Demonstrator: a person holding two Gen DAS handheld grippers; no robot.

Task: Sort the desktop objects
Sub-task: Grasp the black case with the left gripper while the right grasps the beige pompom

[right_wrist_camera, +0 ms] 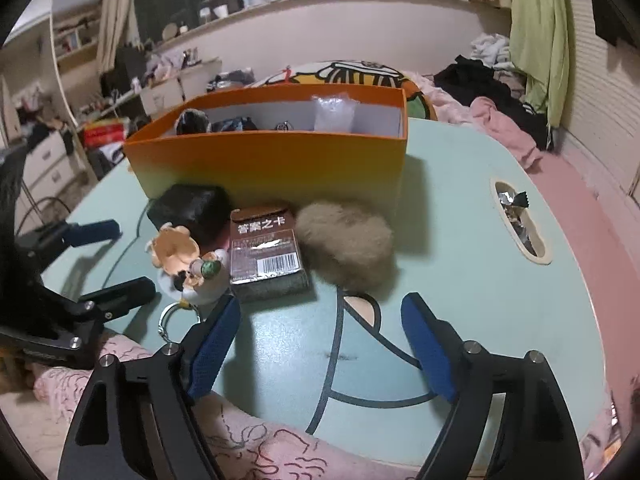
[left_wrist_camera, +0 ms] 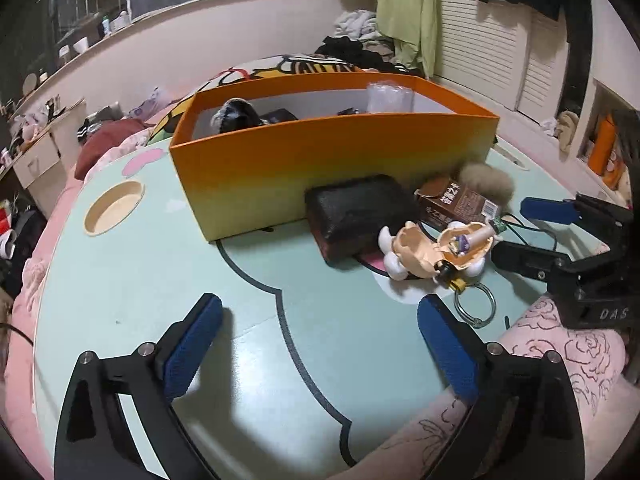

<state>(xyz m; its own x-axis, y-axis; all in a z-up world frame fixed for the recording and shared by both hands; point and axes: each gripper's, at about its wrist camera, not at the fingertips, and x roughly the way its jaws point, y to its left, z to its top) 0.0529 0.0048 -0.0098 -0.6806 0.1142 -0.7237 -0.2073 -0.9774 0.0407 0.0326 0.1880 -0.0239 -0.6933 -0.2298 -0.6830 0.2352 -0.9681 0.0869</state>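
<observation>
Cluttered bedroom; mint table [left_wrist_camera: 160, 280] carried orange box [left_wrist_camera: 332, 168] as sorting bin. Left gripper [left_wrist_camera: 320, 344] and right gripper [right_wrist_camera: 320, 344] gaped wide, empty, facing unsorted card box [right_wrist_camera: 264, 248], fur ball [right_wrist_camera: 348, 244].

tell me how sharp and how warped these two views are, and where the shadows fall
Left wrist view: heavy fisheye bend with dark corners; the orange box curves, the left claw throws a soft shadow to its right on the table. Right wrist view: same bend, slightly blurred; the fluffy ball shadows rightward.
</observation>
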